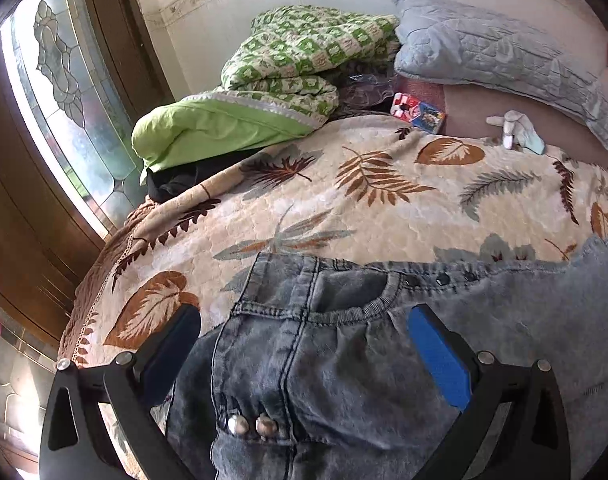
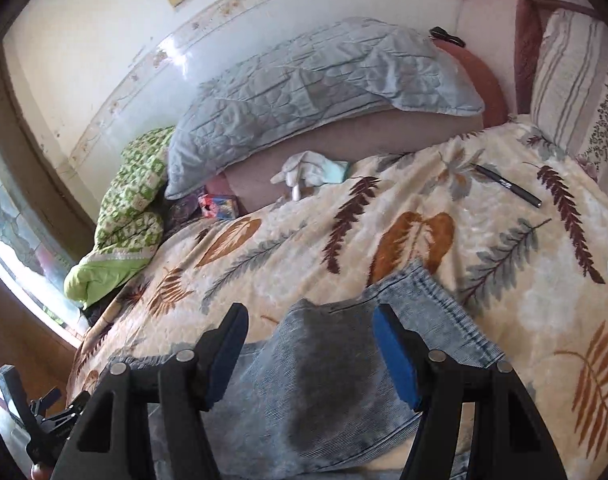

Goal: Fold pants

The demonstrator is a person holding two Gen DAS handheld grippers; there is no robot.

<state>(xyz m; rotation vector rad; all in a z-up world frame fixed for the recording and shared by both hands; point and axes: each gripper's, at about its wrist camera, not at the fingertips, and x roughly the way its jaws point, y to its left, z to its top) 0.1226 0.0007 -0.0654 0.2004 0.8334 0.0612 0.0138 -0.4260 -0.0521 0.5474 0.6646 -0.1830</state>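
Lying spread on a bed, the grey-blue denim pants [image 1: 343,360] occupy the near part of both wrist views, resting on a cream bedspread [image 1: 343,216] printed with brown and grey leaves. In the left wrist view the waistband with its metal studs and a curved pocket opening lies between the arms of the left tongs [image 1: 304,344]; the blue pads stand wide apart above the cloth and press on nothing. In the right wrist view a hemmed end of the pants [image 2: 435,300] reaches toward the middle of the bed, and the right tongs [image 2: 309,344] hang over the denim with both pads apart, gripping nothing. A black pen [image 2: 507,186] lies on the bedspread beyond the hem, well apart from the pants. Toward the wall, a folded green checked quilt [image 1: 304,56] sits beside a pale blue quilted pillow [image 1: 495,60]. Between them lies a small colourful box [image 1: 417,112], and a white cloth item [image 1: 511,128] rests near the pillow's lower edge. A leaded glass window [image 1: 64,92] borders the bed at the left.
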